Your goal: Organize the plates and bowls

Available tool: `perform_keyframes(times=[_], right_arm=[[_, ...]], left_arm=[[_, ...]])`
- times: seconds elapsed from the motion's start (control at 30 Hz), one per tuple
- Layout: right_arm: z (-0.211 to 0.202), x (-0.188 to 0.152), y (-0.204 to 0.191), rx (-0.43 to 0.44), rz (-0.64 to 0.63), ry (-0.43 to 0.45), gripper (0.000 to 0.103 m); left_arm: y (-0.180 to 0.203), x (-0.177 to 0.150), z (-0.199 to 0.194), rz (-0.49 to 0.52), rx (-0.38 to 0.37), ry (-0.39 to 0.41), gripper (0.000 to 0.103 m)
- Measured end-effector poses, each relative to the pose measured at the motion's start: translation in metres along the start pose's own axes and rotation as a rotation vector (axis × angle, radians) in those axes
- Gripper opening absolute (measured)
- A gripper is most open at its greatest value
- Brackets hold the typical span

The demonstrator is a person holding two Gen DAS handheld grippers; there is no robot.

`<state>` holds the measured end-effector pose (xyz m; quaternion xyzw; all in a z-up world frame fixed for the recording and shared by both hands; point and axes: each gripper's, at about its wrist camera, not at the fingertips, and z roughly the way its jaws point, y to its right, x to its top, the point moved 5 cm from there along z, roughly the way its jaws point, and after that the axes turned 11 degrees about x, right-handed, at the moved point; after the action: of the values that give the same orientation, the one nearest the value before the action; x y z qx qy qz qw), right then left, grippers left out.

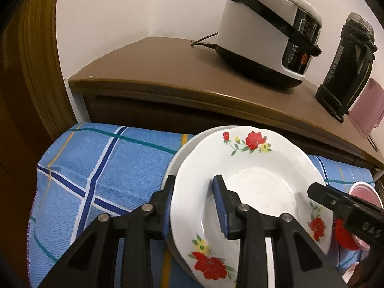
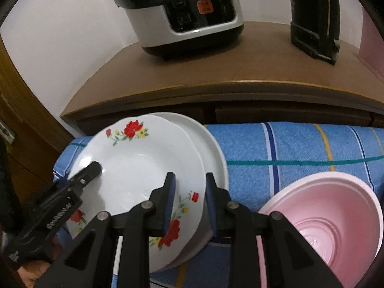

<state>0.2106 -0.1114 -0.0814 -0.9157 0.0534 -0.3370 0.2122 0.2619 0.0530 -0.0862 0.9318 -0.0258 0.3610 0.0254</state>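
Observation:
A white plate with red flowers (image 1: 254, 175) (image 2: 134, 165) lies on a plain white plate (image 1: 182, 153) (image 2: 211, 148), over the blue checked cloth (image 1: 100, 168) (image 2: 300, 148). My left gripper (image 1: 194, 204) straddles the flowered plate's left rim, one finger under it and one on top. My right gripper (image 2: 189, 199) straddles the plate's right rim the same way. Each gripper shows in the other's view: the right gripper in the left wrist view (image 1: 340, 206) and the left gripper in the right wrist view (image 2: 72, 187). A pink bowl (image 2: 331, 218) sits right of the plates.
A brown wooden cabinet top (image 1: 168, 67) (image 2: 216, 69) behind the cloth holds a white rice cooker (image 1: 268, 33) (image 2: 182, 14) and a black flask (image 1: 345, 64) (image 2: 314, 16). A pink cup (image 1: 362, 192) and a red cup (image 1: 345, 237) stand at the right. A pink board (image 1: 367, 108) leans there.

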Motion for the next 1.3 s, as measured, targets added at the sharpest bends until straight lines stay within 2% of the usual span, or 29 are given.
perform_keyframes(times=[0.03, 0.17, 0.27, 0.37, 0.5, 0.7, 0.93, 1.03, 1.3], right_arm=[[-0.002, -0.001, 0.0, 0.009, 0.005, -0.001, 0.031], [-0.017, 0.005, -0.008, 0.009, -0.033, 0.047, 0.041], [-0.038, 0.01, -0.018, 0.025, -0.059, 0.093, 0.042], [-0.072, 0.009, -0.02, 0.045, -0.067, 0.153, 0.044], [-0.125, -0.005, -0.012, 0.081, -0.057, 0.246, 0.056], [-0.171, -0.036, 0.004, 0.06, -0.062, 0.311, 0.057], [-0.192, -0.068, 0.02, 0.059, -0.048, 0.319, 0.057], [-0.199, -0.083, 0.026, 0.057, -0.041, 0.326, 0.061], [-0.206, -0.119, 0.026, 0.084, -0.09, 0.315, 0.061]], left_arm=[[0.0, 0.0, 0.0, 0.004, 0.004, 0.005, 0.034], [0.002, 0.006, -0.02, 0.036, 0.046, 0.116, 0.034], [-0.001, 0.007, -0.036, 0.03, 0.054, 0.176, 0.034], [-0.01, 0.002, -0.047, 0.009, 0.059, 0.202, 0.034], [-0.02, -0.009, -0.064, -0.041, 0.037, 0.187, 0.034], [-0.006, -0.035, -0.095, -0.017, 0.017, 0.194, 0.034], [0.001, -0.065, -0.124, -0.014, -0.002, 0.157, 0.034], [0.0, -0.078, -0.134, -0.043, -0.014, 0.136, 0.034], [0.013, -0.105, -0.148, -0.029, -0.034, 0.095, 0.035]])
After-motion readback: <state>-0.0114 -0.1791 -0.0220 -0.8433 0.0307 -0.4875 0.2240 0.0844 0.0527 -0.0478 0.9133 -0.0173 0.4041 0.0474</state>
